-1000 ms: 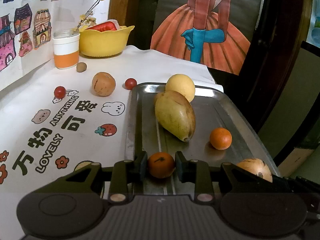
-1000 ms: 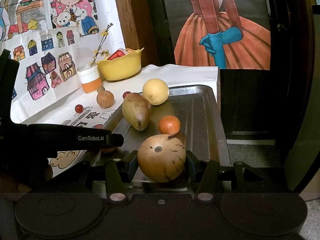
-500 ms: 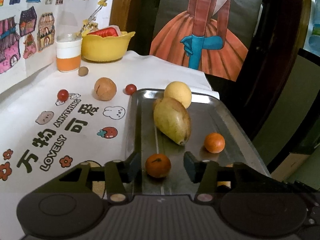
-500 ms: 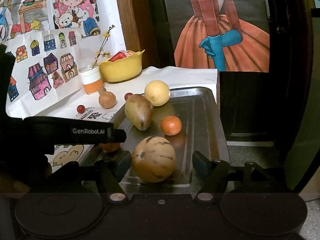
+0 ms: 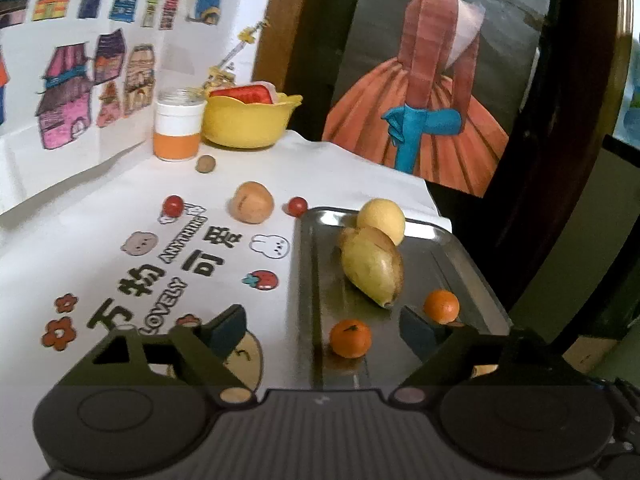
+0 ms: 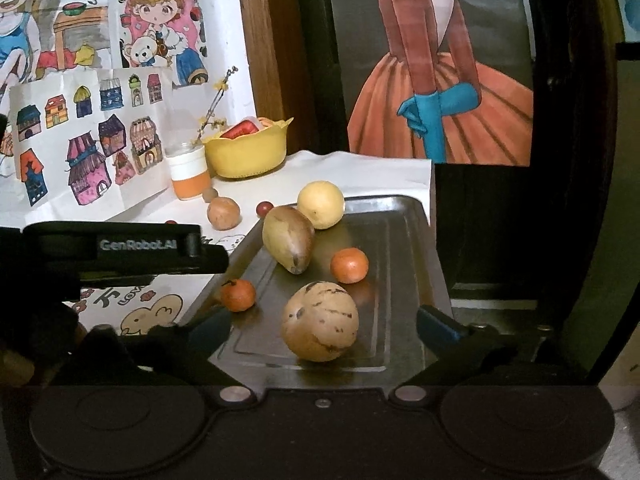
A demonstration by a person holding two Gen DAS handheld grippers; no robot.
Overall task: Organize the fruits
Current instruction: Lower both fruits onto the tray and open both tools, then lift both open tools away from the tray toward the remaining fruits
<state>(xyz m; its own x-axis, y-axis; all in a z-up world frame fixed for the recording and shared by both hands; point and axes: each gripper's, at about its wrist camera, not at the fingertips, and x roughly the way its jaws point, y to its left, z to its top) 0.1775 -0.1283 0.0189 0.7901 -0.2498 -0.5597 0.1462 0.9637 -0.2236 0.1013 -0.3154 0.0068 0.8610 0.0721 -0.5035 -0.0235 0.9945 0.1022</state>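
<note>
Both grippers, left [image 5: 322, 330] and right [image 6: 323, 326], were found spread wide, nothing grasped; five fruits were noted on the tray [image 6: 404, 232].

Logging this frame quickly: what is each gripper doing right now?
Left gripper: open, holding nothing; small orange tangerine lies free between its fingers.
Right gripper: open, holding nothing; round speckled brown fruit sits released.

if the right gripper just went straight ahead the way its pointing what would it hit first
Most likely the spotted brown fruit lying on the metal tray: it sits between the open fingers of the right gripper, directly ahead. How near it is can't be judged from this view.
</note>
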